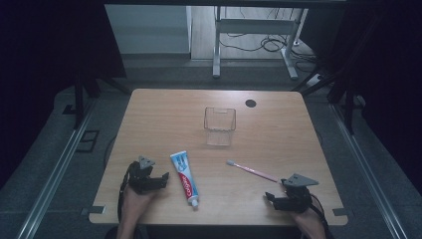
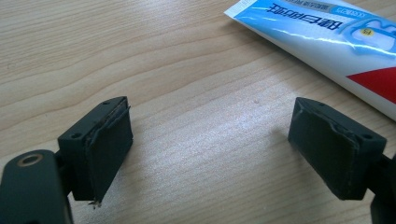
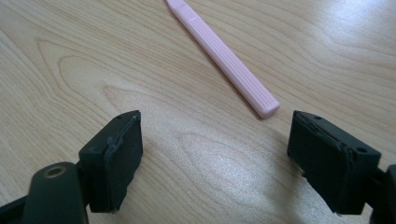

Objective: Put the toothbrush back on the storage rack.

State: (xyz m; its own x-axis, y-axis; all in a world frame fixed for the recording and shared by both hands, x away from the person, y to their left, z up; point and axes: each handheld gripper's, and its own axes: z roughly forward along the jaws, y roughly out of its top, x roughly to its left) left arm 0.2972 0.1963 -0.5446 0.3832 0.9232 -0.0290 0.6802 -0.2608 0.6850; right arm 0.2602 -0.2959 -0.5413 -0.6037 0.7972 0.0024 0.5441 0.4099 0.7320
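Overhead, the high view takes in the whole wooden table point(image 1: 278, 144), with its dark round hole point(image 1: 250, 103) near the far edge, and beyond it a pale floor with metal desk legs and cables. Near the middle of the table, towards the far side, stands a clear plastic container point(image 1: 219, 125), well apart from both grippers. Next in size is the toothpaste tube point(image 1: 184, 178), lying flat at the near left with its cap towards the person, just beside the left gripper point(image 1: 160, 180). The pink toothbrush point(image 1: 253, 171) lies at the near right, bristles pointing towards the centre, its handle end near the right gripper point(image 1: 270, 197).

Up close, the left gripper view gives what the overhead cannot: the tube's blue, white and red print point(image 2: 322, 42) at upper right, and two black jaws spread wide over bare wood, gripping nothing. The right gripper view shows the ribbed pink handle point(image 3: 229, 63) of the toothbrush ending just ahead of the gap, untouched; those jaws likewise stand apart and empty.
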